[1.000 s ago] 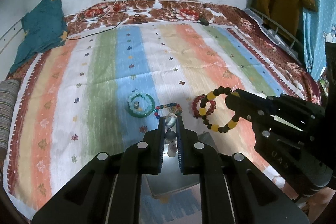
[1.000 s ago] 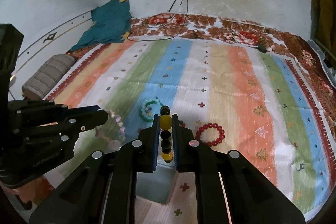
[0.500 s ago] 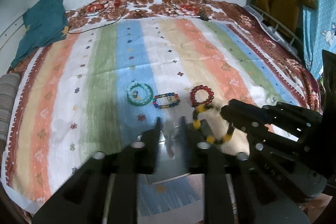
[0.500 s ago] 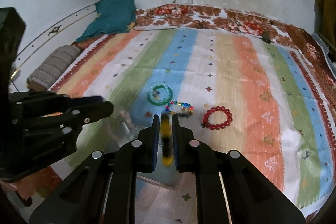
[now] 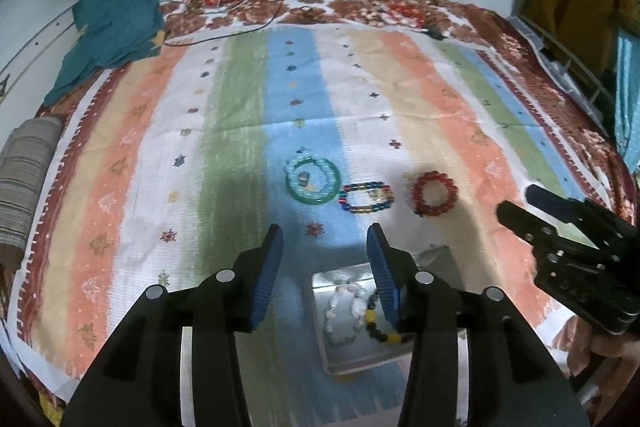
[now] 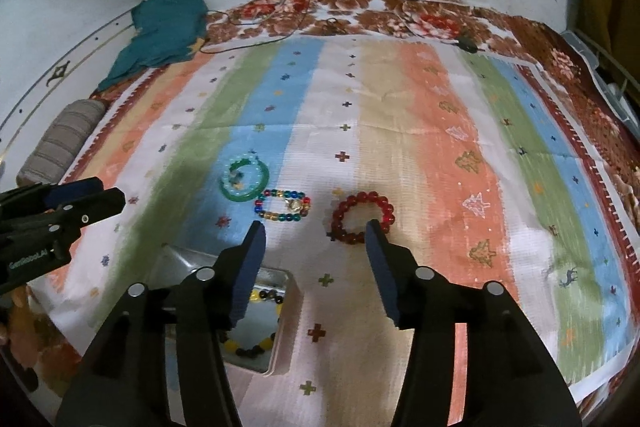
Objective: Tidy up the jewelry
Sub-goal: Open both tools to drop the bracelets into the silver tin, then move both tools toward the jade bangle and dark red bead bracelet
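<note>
A metal tin (image 5: 324, 331) (image 6: 286, 291) sits at the near edge of the striped bedspread. In it lie a pale bead bracelet (image 5: 340, 315) and a black-and-yellow bead bracelet (image 5: 378, 327) (image 6: 248, 347). Beyond it lie a green bangle with a pale bracelet (image 5: 314, 181) (image 6: 244, 179), a multicoloured bracelet (image 5: 366, 197) (image 6: 282, 205) and a red bracelet (image 5: 434, 193) (image 6: 362, 217). My left gripper (image 5: 324, 239) is open and empty above the tin. My right gripper (image 6: 316, 235) is open and empty, just right of the tin.
A teal cloth (image 5: 116, 23) and cables lie at the far left of the bed. A striped bolster (image 5: 24, 179) lies at the left edge. A wire rack (image 5: 568, 67) and hanging clothes stand at the right.
Both grippers were shut, the left on the pale bracelet and the right on the black-and-yellow one. Both drew back over the tin and opened; both bracelets now lie in it.
</note>
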Demonstrator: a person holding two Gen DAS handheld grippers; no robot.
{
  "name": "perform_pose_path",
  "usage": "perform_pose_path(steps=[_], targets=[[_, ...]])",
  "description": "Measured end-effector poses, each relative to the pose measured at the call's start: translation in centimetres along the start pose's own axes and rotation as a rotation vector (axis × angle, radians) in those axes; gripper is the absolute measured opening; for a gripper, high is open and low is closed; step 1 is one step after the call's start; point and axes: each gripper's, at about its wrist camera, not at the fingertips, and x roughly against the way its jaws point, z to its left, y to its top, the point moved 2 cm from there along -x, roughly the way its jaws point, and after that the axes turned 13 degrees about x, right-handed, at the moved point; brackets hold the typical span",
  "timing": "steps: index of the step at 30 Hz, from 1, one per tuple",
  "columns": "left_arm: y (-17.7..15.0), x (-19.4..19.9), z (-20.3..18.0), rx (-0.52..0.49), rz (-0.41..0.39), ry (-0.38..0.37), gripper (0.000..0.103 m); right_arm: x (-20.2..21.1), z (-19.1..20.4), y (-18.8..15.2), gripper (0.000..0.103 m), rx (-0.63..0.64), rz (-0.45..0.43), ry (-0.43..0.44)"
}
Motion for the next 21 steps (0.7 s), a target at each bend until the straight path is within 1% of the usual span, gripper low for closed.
perform_pose_path(steps=[3,4,5,11,14,16,18,21], targets=[[0.4,-0.7,0.3,0.007,0.003,0.016,0.049,-0.7,-0.4,0.1,0.061,-0.004,0.015,-0.006],[0.6,-0.9,0.3,0.007,0.002,0.023,0.05,-0.9,-0.6,0.2,0.065,-0.006,0.022,-0.008],[0.7,-1.2,0.3,0.004,-0.002,0.038,0.052,-1.1,-0.8,0.2,0.067,-0.01,0.028,-0.009],[1.4,-1.9,0.6,-0.004,-0.015,0.074,0.059,-2.0,-1.8,0.2,0.07,-0.026,0.049,-0.023],[1.8,-2.2,0.7,-0.005,-0.037,0.099,0.06,-2.4,-2.0,0.4,0.072,-0.031,0.058,-0.026],[2.2,-2.1,0.9,0.004,-0.051,0.101,0.06,-2.8,-2.1,0.4,0.073,-0.034,0.064,-0.032],[2.5,-2.4,1.0,0.009,-0.047,0.097,0.06,-3.1,-2.3,0.4,0.075,-0.039,0.071,-0.038],[2.7,-3.1,0.9,0.0,-0.033,0.094,0.064,-3.8,-2.7,0.5,0.078,-0.049,0.085,-0.041]])
